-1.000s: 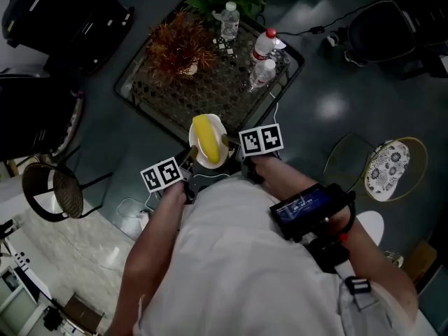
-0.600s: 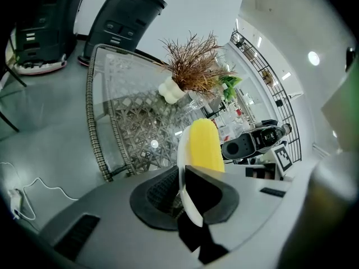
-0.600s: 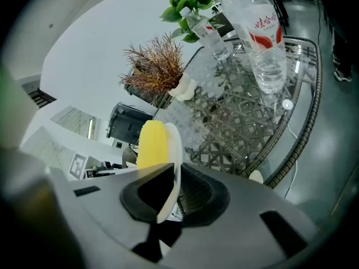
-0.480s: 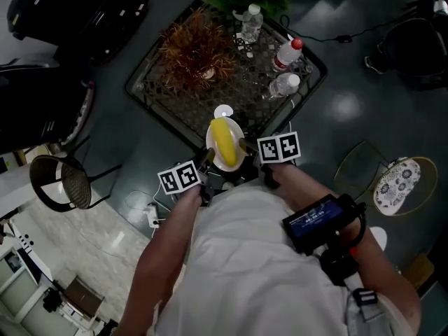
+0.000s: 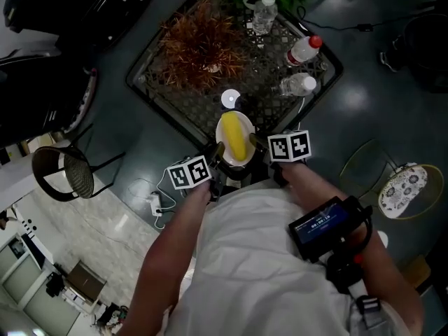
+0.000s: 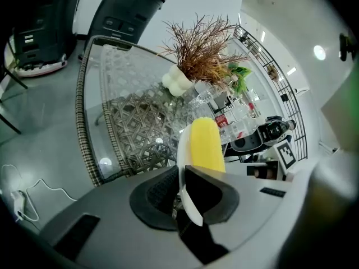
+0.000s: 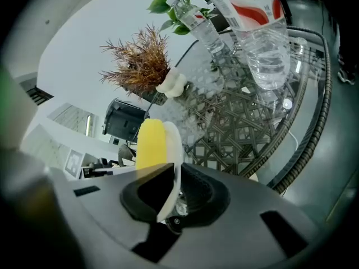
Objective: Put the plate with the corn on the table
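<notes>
Left tongs: your left gripper (image 6: 182, 196) is clamped on the rim of the plate (image 5: 220, 137). The jaws are almost together, with only the thin white edge between them, one pad on top and one beneath.
Right tongs: your right gripper (image 7: 168, 190) pinches the rim on the other side in the same way. The gap is narrow and the plate edge fills it.
Grip points: both bites sit on the half of the plate nearest you, left and right of the cob. The marker cubes flank the plate in the head view.
Plate: white and oval, carried between the two grippers and roughly level. It sits at the near corner of the table (image 5: 260, 68), partly over the glass and partly past the edge toward you.
Contact with table: cannot tell from above. Both gripper views show the near edge of the glass just beyond the plate.
Corn (image 5: 236, 140): one yellow cob lying lengthwise along the middle of the plate, pointing away from you toward the table centre.
Table: glass top over dark wicker lattice.
Dried plant (image 5: 203, 44): brown, in a white pot — toward the far-left edge, well apart from the plate.
Bottles (image 5: 297, 85): three clear plastic ones along the far-right edge, one with a red cap.
</notes>
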The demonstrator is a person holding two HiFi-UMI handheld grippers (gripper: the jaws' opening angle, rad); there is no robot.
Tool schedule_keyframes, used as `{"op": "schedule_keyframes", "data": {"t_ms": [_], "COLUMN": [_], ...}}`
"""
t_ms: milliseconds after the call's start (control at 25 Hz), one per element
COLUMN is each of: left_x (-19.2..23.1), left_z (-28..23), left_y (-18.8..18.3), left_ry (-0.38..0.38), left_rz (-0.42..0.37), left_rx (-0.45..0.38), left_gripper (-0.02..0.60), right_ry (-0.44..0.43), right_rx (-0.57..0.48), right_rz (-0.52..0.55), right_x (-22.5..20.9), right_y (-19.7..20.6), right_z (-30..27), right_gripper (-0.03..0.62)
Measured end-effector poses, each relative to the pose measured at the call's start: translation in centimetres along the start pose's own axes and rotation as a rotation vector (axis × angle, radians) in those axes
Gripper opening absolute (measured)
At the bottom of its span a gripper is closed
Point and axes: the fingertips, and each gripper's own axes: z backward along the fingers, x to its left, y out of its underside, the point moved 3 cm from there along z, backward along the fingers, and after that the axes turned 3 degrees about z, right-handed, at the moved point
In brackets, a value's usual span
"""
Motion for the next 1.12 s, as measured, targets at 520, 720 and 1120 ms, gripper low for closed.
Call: {"op": "schedule_keyframes", "data": {"t_ms": [520,720,1120], "left_x": [1.9,2.0,1.9], "left_z": [-2.5,-4.0,-6.3], "left_y": [-1.7,-2.8,-5.7], "left_ry": [-0.056,-0.073,-0.122], "left_rz": [0.012,-0.001,-0.034], "left_rx": [-0.005,-0.013,-0.023], "left_gripper": [0.035,0.035,0.035], "right_ry": [0.006,0.021,0.058], "right_rx": [0.008,-0.005,-0.035], "right_rz": [0.028,0.037,0.068], "right_x": [-2.2,-3.2,-4.3], "right_y": [-2.2,-3.5,-6.4], "right_z": [-2.3,-3.1,-4.2], "right_gripper": [0.044,0.044,0.044]}}
